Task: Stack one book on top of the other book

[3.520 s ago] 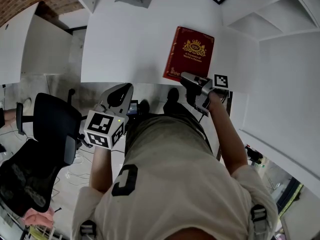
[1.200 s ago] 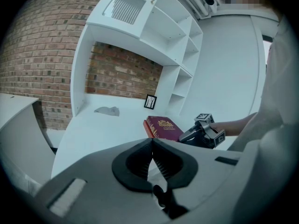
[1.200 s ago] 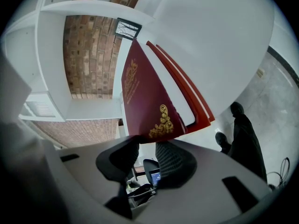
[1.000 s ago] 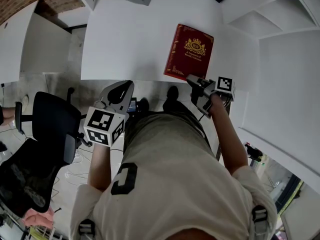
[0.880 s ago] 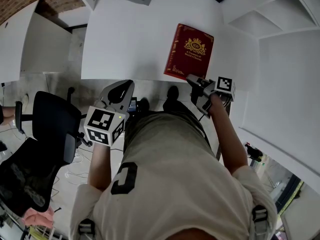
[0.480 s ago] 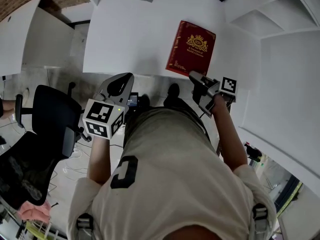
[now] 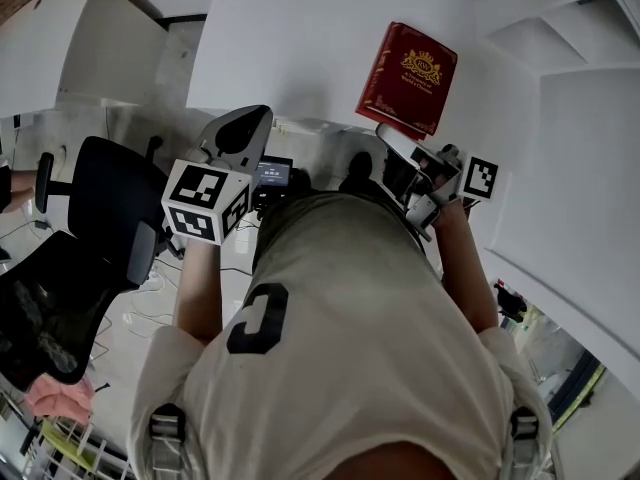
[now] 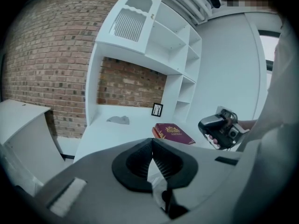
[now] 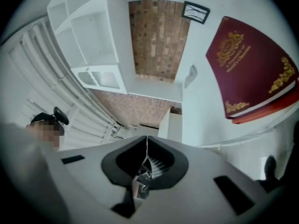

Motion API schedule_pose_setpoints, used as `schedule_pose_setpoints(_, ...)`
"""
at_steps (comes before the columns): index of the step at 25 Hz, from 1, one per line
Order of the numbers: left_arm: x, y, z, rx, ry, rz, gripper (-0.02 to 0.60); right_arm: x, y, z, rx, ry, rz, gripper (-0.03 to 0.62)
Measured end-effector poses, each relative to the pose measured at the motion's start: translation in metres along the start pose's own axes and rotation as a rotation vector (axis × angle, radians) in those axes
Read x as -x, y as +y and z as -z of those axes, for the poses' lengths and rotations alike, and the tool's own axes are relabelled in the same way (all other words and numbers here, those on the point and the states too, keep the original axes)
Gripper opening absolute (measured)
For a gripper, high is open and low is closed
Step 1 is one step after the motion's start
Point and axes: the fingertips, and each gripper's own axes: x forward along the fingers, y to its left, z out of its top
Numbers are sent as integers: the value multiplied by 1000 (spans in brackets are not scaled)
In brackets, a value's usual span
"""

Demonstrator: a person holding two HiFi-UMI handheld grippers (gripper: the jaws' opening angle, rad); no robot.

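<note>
A white desk [image 7: 290,58] stands against a brick wall [image 8: 46,55]. At its near right edge, a maroon gold-crested hardcover book [image 7: 410,76] lies on a red book [image 9: 271,108]. The left gripper [image 8: 152,146] and right gripper [image 9: 147,148] hover short of the desk's near edge, jaws clenched on nothing.

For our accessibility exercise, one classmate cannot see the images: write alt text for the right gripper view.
A maroon book with gold ornament lies on a red book at the edge of a white desk, upper right. Below, the right gripper has its jaws shut on nothing. Behind are white shelves, a brick wall and a framed picture.
</note>
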Motion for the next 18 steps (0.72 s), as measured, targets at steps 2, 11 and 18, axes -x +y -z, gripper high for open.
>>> schedule_pose_setpoints(2,6,-1,5,2,2,11,3,-9,22,8,29,-4,-56,9)
schedule_pose_setpoints(11,20,-5,36,25,52,100,3,-25,60,46,210,-34,-18,5)
schedule_pose_setpoints(18,13,-25,31,-12,52,169,3,-18,94,64,288,-21,-98,6)
